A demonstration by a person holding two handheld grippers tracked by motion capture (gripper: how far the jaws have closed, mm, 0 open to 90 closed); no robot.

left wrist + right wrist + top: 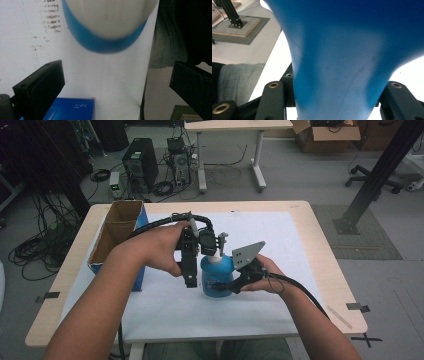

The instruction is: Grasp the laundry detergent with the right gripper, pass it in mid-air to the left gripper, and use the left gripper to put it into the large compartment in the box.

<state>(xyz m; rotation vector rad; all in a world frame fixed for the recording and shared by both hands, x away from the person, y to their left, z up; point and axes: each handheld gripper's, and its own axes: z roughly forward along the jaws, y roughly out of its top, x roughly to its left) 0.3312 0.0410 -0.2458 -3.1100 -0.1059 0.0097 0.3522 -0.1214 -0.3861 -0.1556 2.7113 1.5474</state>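
A: Nearest the person, what was the right gripper (231,285) doing?

B: It was clamped on the blue bottle (217,276), low on the body. In the right gripper view the blue wall (337,75) sat squeezed between the two black jaws, touching both.

A: And the bottle itself?

B: It stood upright on the white sheet (280,250) near the middle of the table (320,240), with a white neck and a black pump top.

A: The left gripper (189,281)?

B: Held in the left hand (157,251) just beside the bottle, on its left, pointing downward. In the left gripper view its jaws stood wide apart with nothing between them; the bottle's blue and white shape (107,27) showed beyond them, blurred, and a corner of a blue box (72,108) lay below.

A: Farther back?

B: The open cardboard-lined blue box (120,235) stood at the table's left side, close to the left forearm.
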